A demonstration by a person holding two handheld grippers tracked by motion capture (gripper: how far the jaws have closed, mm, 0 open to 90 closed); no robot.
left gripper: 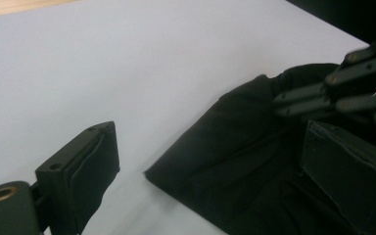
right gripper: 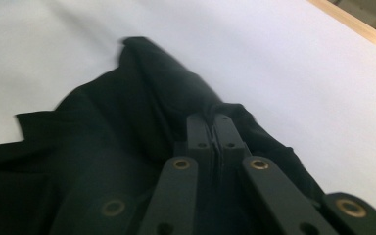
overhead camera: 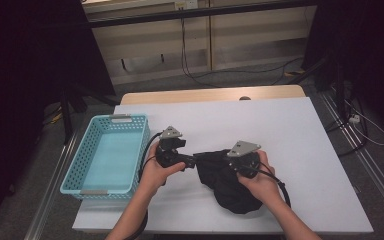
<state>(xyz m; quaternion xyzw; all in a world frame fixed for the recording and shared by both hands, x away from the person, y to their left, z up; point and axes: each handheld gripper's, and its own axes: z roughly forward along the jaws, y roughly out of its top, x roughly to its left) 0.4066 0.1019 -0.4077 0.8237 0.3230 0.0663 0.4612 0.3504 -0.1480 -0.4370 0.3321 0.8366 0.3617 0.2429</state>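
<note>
Nearest the high camera: two forearms entering from the bottom edge, each hand around a gripper. Left gripper [overhead camera: 192, 161] held just right of the basket [overhead camera: 75, 172], pointing rightward at the cloth [overhead camera: 230, 192]. Right gripper [overhead camera: 230, 159] held over the cloth's upper part, grey plate on top.

Cloth: black, crumpled into a loose heap on the white table [overhead camera: 290, 130], toward the near edge, between the two hands and under the right one. One flat corner extending left toward the left gripper.

Left gripper view: jaws spread wide. One pad [left gripper: 90, 171] over bare table, clear of the fabric; the other pad [left gripper: 347, 171] over or against the cloth [left gripper: 235, 147], contact not determinable. Cloth edge lying between the jaws, not pinched. Right gripper's linkage visible beyond, at upper right, above the fabric.

Right gripper view: fingers [right gripper: 198, 132] pressed together, pads face to face with almost no gap. A ridge of cloth [right gripper: 127, 112] gathered and running up to the tips, apparently nipped between them. Fabric lifted slightly into a fold at that point; remainder slack on the table. Slight blur along the cloth's far edge.

Basket: light blue, perforated walls, standing at the table's left side, well apart from the cloth. Wooden table edge beyond the white surface; cables on the floor behind.
</note>
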